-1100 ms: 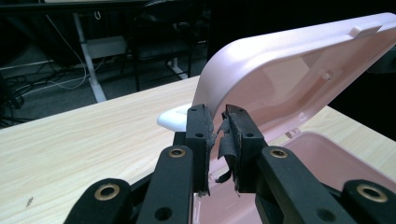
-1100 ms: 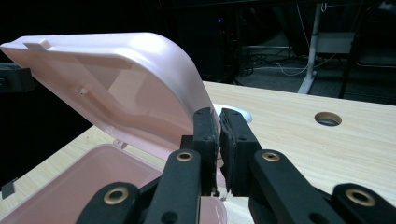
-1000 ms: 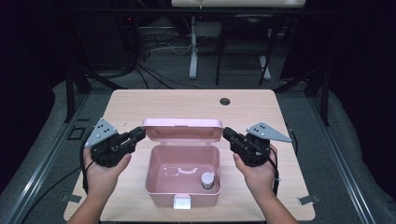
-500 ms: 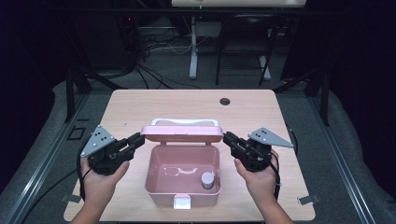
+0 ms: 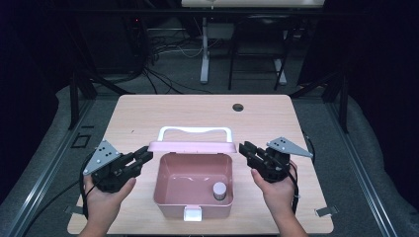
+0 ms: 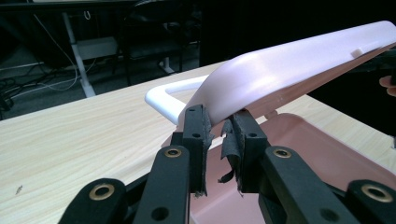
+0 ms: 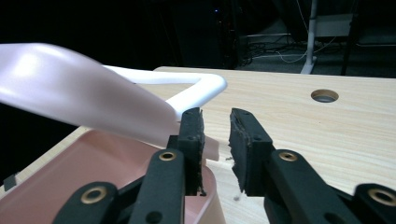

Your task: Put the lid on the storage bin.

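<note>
Dark room, cables and a stand behind; light wood table (image 5: 148,118) with a hole upper right of centre.

High view: pink box (image 5: 192,190) sits centre-bottom of frame, small jar (image 5: 219,190) inside at lower right. Lid (image 5: 191,146) half lowered over the back edge, white handle (image 5: 194,132) above it. My left gripper (image 5: 143,157) is at the lid's left corner, right gripper (image 5: 245,148) at its right corner.

Left gripper view: jaws part-way apart, lid corner sits in the gap between them; the pads don't look pressed on it. They've just been opening.

Right gripper view: jaws apart, nothing between them; lid edge lies just left of the left jaw, handle behind it. Also just been opening.

Step, as I read it: closing the lid, release phase. Lid isn't down on the rim yet. Next move wants both grippers clear of the corners, then a push on top of the lid to seat it, and the front latch (image 5: 192,214) at bottom centre snapped.
</note>
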The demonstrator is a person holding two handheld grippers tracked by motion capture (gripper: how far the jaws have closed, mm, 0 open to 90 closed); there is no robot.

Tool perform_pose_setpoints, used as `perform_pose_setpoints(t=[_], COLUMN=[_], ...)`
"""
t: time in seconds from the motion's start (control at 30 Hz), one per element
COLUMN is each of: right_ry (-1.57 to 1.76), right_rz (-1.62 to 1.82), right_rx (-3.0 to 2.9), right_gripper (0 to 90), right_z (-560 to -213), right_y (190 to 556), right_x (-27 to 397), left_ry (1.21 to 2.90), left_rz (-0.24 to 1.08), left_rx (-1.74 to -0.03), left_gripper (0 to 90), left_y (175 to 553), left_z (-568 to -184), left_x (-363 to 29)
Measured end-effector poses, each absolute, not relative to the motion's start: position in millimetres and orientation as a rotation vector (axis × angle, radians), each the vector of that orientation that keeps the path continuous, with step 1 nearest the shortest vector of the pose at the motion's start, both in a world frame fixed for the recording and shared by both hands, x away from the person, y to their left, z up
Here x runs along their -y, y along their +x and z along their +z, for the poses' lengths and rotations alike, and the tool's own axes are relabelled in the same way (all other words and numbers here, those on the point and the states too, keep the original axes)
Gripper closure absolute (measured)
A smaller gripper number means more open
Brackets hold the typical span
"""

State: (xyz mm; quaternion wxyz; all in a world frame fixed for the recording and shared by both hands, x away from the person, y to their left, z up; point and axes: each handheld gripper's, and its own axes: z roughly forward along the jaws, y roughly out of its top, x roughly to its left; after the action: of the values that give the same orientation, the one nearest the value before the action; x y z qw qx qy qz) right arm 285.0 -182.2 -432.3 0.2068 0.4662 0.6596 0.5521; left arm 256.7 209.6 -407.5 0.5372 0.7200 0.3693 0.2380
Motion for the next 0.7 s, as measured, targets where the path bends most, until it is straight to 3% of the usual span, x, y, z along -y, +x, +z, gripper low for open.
perform_pose_setpoints(t=[0.7], right_ry=[1.325], right_rz=[1.429], right_rx=[-1.830], right_gripper=[64.3], right_z=[-457.8], right_y=[282.9], right_x=[195.3], left_ry=[1.716], left_rz=[0.558], left_rx=[-0.877], left_gripper=[76.3], left_y=[246.3], left_z=[-414.4], left_x=[-211.2])
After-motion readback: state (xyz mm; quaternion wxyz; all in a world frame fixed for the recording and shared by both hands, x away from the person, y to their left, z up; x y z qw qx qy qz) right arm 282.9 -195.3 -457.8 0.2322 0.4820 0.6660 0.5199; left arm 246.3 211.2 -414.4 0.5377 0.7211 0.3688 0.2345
